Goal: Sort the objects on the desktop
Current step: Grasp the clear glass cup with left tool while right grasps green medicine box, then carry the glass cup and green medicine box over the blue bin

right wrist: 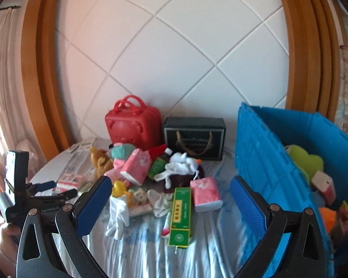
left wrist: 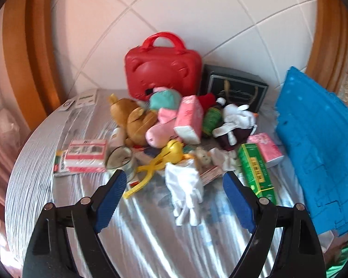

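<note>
A heap of desktop objects lies on the silver-grey cloth (left wrist: pixel 141 231): a white glove (left wrist: pixel 185 190), a green box (left wrist: pixel 255 171), two pink tissue packs (left wrist: pixel 189 118) (left wrist: pixel 266 148), a brown plush (left wrist: pixel 132 118), a pink plush (left wrist: pixel 160 129), a yellow clip (left wrist: pixel 162 162) and a glass cup (left wrist: pixel 120 159). My left gripper (left wrist: pixel 174 176) hovers open just before the glove, holding nothing. My right gripper (right wrist: pixel 171 183) is open too, above the green box (right wrist: pixel 181 215) and glove (right wrist: pixel 118 213). The left gripper (right wrist: pixel 58 188) shows at the left edge, held by a hand.
A blue crate (right wrist: pixel 266 150) stands on the right, holding a green plush (right wrist: pixel 306 159), a pink pack (right wrist: pixel 324 185) and an orange item (right wrist: pixel 327 215). A red case (right wrist: pixel 132 125) and a black gift box (right wrist: pixel 194 139) stand against the tiled wall. A pink-white packet (left wrist: pixel 85 157) lies at left.
</note>
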`<state>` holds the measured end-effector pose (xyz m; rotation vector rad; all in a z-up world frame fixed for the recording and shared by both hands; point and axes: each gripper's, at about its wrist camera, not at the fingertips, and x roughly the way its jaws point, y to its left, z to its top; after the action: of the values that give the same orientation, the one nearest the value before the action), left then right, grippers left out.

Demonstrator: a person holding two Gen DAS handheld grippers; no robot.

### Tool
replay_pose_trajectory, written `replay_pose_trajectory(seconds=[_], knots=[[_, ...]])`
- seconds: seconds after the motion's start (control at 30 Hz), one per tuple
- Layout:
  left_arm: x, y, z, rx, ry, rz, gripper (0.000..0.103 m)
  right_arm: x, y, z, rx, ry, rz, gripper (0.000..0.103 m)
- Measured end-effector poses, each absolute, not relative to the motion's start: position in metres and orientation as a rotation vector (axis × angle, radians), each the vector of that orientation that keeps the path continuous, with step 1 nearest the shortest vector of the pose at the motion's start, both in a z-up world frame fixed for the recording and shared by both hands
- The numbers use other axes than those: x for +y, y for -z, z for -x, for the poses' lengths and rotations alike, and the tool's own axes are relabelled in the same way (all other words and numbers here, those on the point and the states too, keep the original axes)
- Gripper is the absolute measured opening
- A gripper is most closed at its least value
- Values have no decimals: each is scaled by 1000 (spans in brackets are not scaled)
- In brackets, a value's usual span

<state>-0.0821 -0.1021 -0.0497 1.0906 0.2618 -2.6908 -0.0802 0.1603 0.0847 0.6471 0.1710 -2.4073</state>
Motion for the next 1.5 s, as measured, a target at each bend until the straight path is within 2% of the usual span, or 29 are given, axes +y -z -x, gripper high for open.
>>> replay_pose_trajectory(seconds=[0.17, 0.33, 0.77, 0.83, 0.87, 0.9, 0.97, 1.27, 1.3, 1.33, 1.37, 1.5], knots=[[-178, 101, 89, 292, 2475, -1169, 85, 141, -33, 118, 208, 2394, -847, 103], [-225, 129, 119, 392, 2375, -1228, 85, 126, 20, 166, 244, 2381, -1037, 103], [-245, 207, 250, 530, 2222, -1585, 85, 95, 115, 239, 247, 2228, -1363, 103], [-238, 216, 254, 465, 2214, -1616, 63, 90, 127, 244, 264, 2215, -1393, 103], [-233, 221, 254, 408, 2199, -1630, 40, 88, 133, 246, 269, 2210, -1409, 103], [-230, 223, 252, 396, 2206, -1638, 29, 86, 137, 248, 273, 2203, -1420, 103], [-224, 223, 243, 408, 2232, -1619, 15, 82, 148, 250, 281, 2188, -1447, 103], [-184, 208, 187, 230, 2248, -1561, 10, 63, 172, 257, 335, 2178, -1494, 102], [-180, 203, 182, 217, 2254, -1546, 10, 61, 172, 258, 346, 2190, -1489, 98], [-175, 198, 177, 208, 2262, -1530, 10, 59, 174, 260, 368, 2201, -1492, 79], [-171, 193, 171, 204, 2270, -1516, 10, 57, 175, 261, 383, 2206, -1497, 53], [-153, 173, 157, 191, 2319, -1474, 10, 56, 172, 256, 409, 2213, -1482, 53]])
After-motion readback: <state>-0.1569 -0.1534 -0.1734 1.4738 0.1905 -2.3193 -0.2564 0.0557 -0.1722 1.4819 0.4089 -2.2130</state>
